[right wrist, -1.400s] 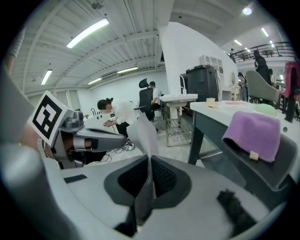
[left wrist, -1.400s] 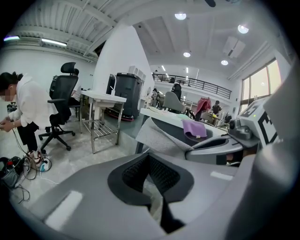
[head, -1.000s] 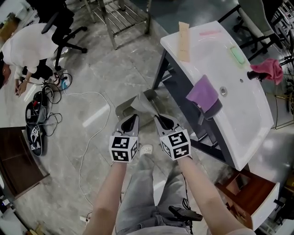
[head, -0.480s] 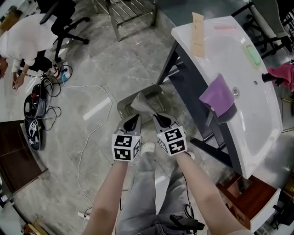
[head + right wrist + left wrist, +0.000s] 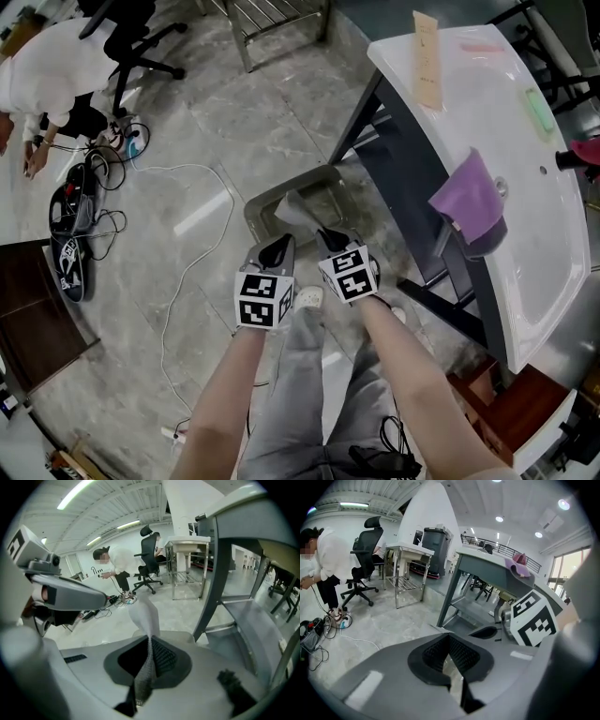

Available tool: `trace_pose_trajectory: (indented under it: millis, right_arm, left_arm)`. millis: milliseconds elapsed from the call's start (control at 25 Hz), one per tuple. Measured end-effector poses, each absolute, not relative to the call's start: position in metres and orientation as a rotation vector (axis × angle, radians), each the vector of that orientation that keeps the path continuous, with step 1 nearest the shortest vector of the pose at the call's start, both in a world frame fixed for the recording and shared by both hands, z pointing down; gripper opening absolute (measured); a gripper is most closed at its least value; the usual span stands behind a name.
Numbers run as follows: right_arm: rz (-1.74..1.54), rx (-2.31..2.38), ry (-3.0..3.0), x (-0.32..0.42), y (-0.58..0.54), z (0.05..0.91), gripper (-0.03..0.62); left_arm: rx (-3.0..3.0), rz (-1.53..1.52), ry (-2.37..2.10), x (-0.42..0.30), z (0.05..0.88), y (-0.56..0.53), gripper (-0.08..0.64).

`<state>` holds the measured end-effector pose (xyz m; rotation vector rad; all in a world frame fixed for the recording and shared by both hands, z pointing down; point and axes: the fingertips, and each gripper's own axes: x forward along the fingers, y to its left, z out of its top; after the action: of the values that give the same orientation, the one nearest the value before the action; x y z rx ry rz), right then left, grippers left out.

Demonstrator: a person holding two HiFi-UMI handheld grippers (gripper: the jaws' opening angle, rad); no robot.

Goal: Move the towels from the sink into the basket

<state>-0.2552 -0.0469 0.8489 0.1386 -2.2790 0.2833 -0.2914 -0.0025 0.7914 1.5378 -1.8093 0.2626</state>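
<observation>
A grey towel [image 5: 292, 208] hangs between my two grippers, just above a grey basket [image 5: 281, 187] on the floor. My left gripper [image 5: 278, 249] is shut on one edge of it; in the left gripper view [image 5: 450, 656] only a thin light strip shows between the jaws. My right gripper [image 5: 330, 240] is shut on the other edge, and in the right gripper view [image 5: 150, 658] the towel [image 5: 144, 616] stands up out of the closed jaws. A purple towel [image 5: 466, 199] is draped over the near rim of the white sink [image 5: 562, 272]. A pink towel [image 5: 589, 150] lies by the tap.
The sink's dark metal frame [image 5: 412, 178] stands right beside the basket. Cables [image 5: 94, 187] trail over the floor at the left, near a bending person [image 5: 47, 84] and an office chair [image 5: 141, 42]. A metal rack [image 5: 272, 28] stands behind. A dark wooden board [image 5: 28, 319] lies at the left.
Both grippers have sunk together with the grey towel, which now hangs lower over the basket. The view has shifted, so the sink sits further right.
</observation>
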Motion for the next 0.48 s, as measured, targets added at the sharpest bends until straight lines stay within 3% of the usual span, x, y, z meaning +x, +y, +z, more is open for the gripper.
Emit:
trace_pose_trajectory:
  millis: [280,480]
  right_arm:
    - [0.279,0.143,-2.251,-0.273,-0.054,0.87,0.035]
    - [0.27,0.182,-2.253,-0.278,-0.06,0.864,0.115]
  left_arm:
    - [1.535,0.26,-1.807,-0.295,0.795,0.001,0.006]
    - [1.537,0.269,-1.805,-0.299,0.793,0.006,0.006]
